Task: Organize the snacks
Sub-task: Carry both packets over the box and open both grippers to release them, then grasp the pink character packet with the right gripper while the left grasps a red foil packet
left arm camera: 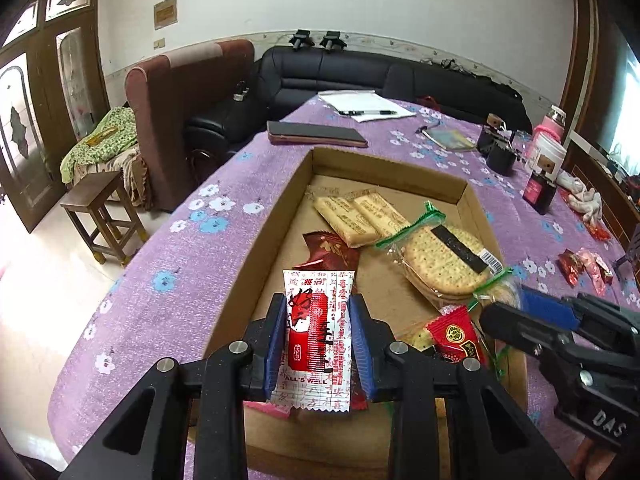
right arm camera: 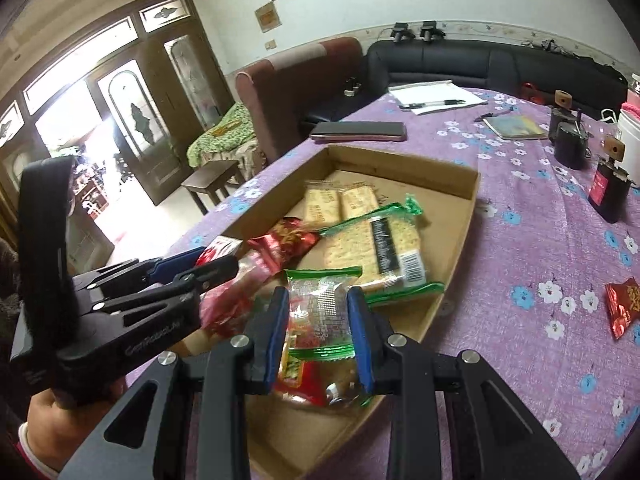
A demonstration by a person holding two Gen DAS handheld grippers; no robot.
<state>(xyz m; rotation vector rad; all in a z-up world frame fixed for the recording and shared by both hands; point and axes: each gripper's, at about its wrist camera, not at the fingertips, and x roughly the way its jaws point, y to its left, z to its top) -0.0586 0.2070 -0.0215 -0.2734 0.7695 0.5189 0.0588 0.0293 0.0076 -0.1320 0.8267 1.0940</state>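
A white-and-red snack packet (left arm camera: 318, 340) printed with "ALL'S WELL" stands upright low in the middle of the left wrist view, pinched by its two long edges between the blue pads of the left tongs (left arm camera: 318, 344), over the near end of the cardboard tray (left arm camera: 276, 216). In the right wrist view the right tongs (right arm camera: 318, 340) pinch a clear packet with green sealed edges (right arm camera: 320, 312), low in the middle of the frame, also above the tray's near end.

Inside the tray lie two pale biscuit packs (left arm camera: 354, 216) side by side toward its far end, a large pack of round crackers with green ends (left arm camera: 444, 260) to their right, a dark red wrapper (left arm camera: 330, 254) at centre, and a bright red packet (left arm camera: 456, 338) nearest the camera.

The tray rests on a desk under a purple flowered cloth (left arm camera: 192, 248). More red wrapped snacks (left arm camera: 584, 266) lie on the cloth at the right edge of the frame. Beyond the tray are a dark flat case (left arm camera: 316, 134), white papers with pens (left arm camera: 366, 106), and dark bottles (left arm camera: 540, 188) at upper right.
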